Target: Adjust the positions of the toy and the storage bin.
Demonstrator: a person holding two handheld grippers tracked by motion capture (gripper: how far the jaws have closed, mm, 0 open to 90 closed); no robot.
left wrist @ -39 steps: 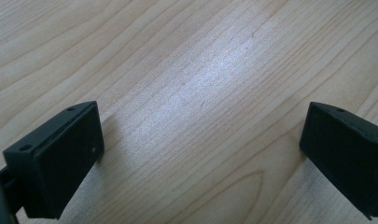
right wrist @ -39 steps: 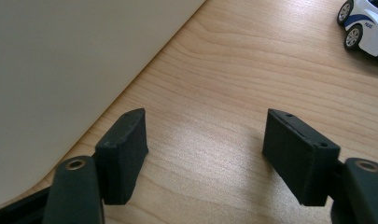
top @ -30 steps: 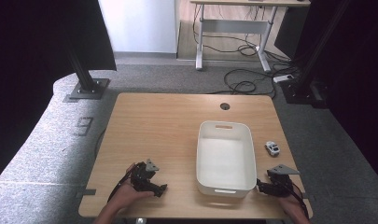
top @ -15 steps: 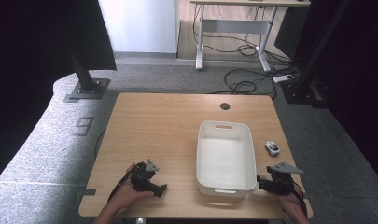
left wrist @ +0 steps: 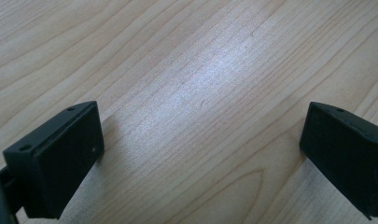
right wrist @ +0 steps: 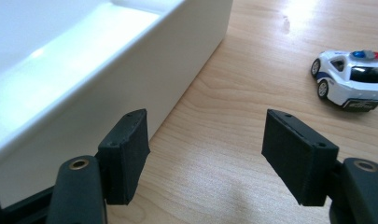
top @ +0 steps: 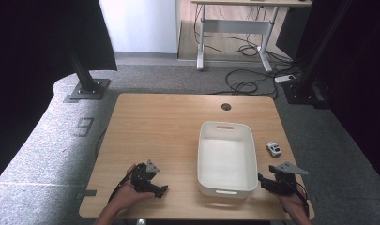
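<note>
A white rectangular bin (top: 226, 159) stands empty on the right half of the wooden table (top: 169, 126). A small white toy police car (top: 273, 149) sits on the table just right of the bin. In the right gripper view the toy car (right wrist: 350, 80) lies ahead and to the right, and the bin wall (right wrist: 144, 70) runs along the left. My right gripper (top: 266, 184) (right wrist: 205, 158) rests open near the bin's front right corner, nothing between its jaws. My left gripper (top: 155, 189) (left wrist: 200, 149) is open over bare wood at the front left.
A round cable hole (top: 226, 107) is in the table's far edge. Beyond the table are a grey floor, black stand bases (top: 88, 89), cables (top: 246, 84) and another desk's legs (top: 234, 40). The table's left half is bare wood.
</note>
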